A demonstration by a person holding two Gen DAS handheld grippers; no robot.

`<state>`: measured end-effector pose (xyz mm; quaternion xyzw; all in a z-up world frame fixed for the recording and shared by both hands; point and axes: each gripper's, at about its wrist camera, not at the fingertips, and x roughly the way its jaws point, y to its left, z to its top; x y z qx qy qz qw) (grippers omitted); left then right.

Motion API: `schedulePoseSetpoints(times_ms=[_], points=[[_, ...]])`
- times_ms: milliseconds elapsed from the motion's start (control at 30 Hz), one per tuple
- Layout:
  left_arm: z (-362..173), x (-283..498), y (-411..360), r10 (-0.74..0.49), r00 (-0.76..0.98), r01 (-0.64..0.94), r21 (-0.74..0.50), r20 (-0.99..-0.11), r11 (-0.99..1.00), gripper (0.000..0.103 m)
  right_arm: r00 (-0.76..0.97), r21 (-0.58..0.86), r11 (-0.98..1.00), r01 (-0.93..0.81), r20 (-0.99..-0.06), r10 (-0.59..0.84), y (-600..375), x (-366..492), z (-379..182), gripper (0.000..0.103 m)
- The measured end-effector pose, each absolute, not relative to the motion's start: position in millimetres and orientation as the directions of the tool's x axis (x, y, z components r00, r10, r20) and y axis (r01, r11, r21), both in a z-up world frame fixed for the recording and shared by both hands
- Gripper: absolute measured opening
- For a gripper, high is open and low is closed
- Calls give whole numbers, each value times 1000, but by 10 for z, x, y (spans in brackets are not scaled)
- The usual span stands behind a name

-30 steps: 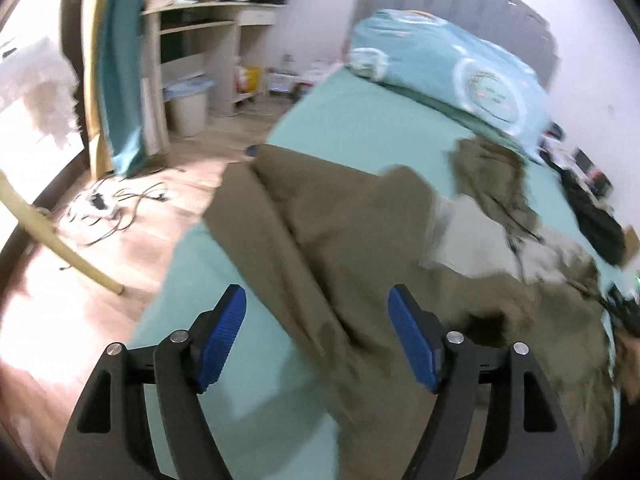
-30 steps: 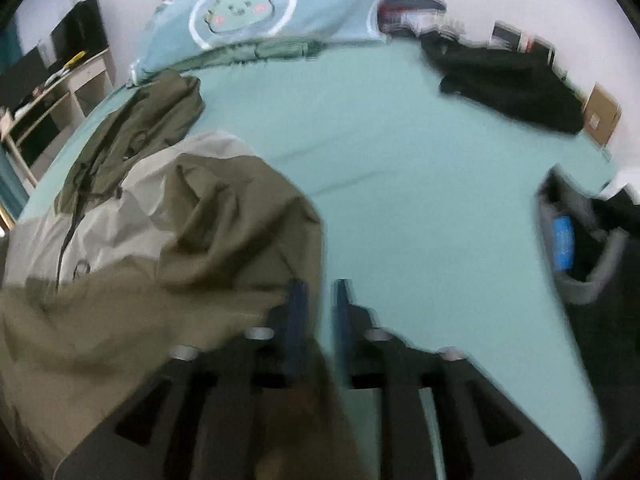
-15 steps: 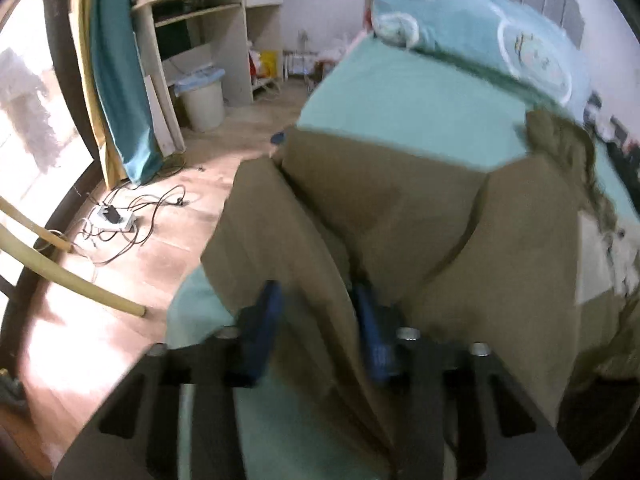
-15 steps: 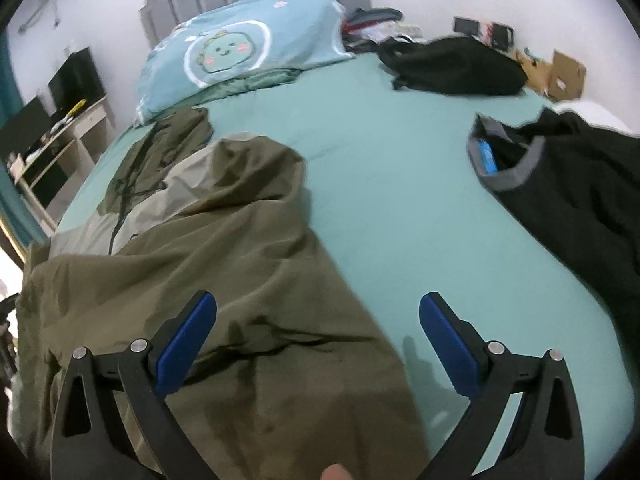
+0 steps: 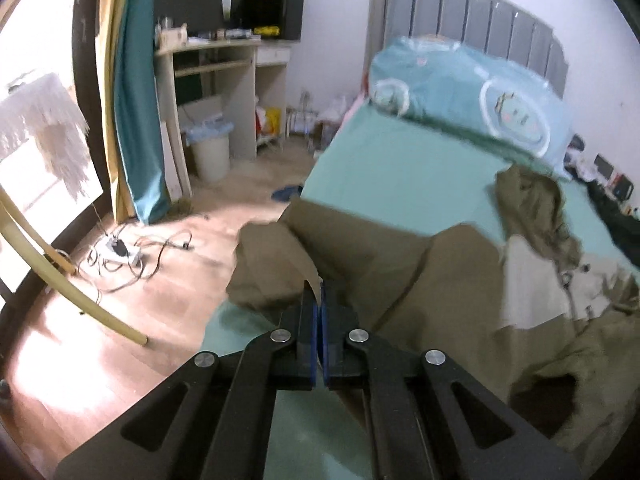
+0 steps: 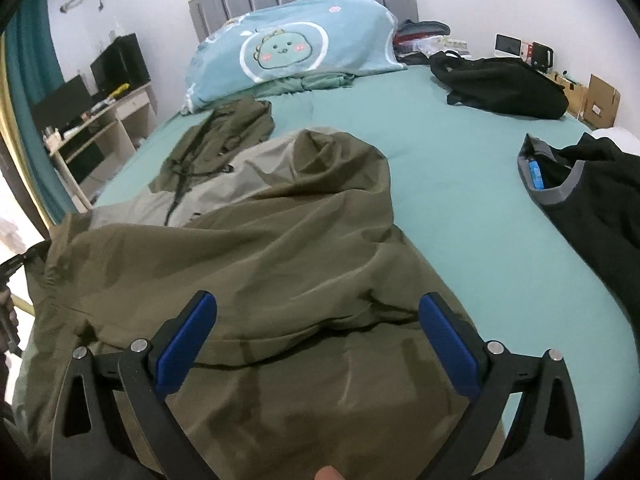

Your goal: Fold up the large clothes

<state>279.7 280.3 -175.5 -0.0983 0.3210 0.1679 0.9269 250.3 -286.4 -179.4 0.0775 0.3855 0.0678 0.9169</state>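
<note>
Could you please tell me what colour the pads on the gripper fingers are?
Blue pads on black fingers, clearest in the right wrist view.

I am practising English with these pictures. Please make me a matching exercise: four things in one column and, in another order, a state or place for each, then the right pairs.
Things:
1. left gripper
2. right gripper
3. olive jacket
4. black bag

States or places:
A. open, holding nothing
B. at the far side of the bed, beside the pillow
C. shut on olive cloth
D. spread over the near part of the bed

Pairs: 1-C, 2-A, 3-D, 4-B
</note>
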Motion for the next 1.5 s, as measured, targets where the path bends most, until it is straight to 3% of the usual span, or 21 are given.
schedulePoseSetpoints(times_ms=[233,467,567,667,733,800,867,1067,1200,1367,1433,1500], points=[[-1219,2429,2337,292,809,-346,-11,-509,938,2,690,269,962,-40,-689,221,-2891,2292,-1658,100],[-755,2392,1318,130,893,-136,17,-432,991,2,697,325,945,-22,-673,248,-3026,2124,-1566,100],[-755,2362,521,-12,889,51,74,-458,996,2,712,336,942,-15,-658,246,-3112,2092,-1503,100],[-1019,2314,-182,-128,819,206,78,-560,975,2,721,350,936,-25,-642,259,-3174,2085,-1440,100],[-1244,2294,-469,-173,751,268,54,-637,962,13,725,352,935,-38,-635,269,-3189,2081,-1400,100],[-1415,2227,-583,-233,686,298,-26,-690,954,47,724,343,938,-48,-635,269,-3207,2089,-1392,100],[-1483,2126,-513,-262,644,272,-104,-719,957,61,721,352,935,-51,-635,278,-3238,2091,-1404,100],[-1211,1840,267,-232,638,119,-204,-734,972,63,705,387,920,-60,-636,313,-3310,2133,-1441,100],[-959,1837,1013,-122,707,-46,-217,-696,975,72,709,396,916,-60,-629,318,-3342,2138,-1431,100],[-1336,2159,1769,32,670,-258,-193,-741,947,75,707,400,915,-54,-631,318,-3354,2152,-1457,100],[-1592,2337,1828,19,629,-265,-191,-777,945,75,705,404,913,-51,-634,319,-3348,2160,-1483,100],[-1830,2508,1734,67,581,-216,-75,-811,974,75,701,404,913,-50,-637,320,-3339,2164,-1507,100]])
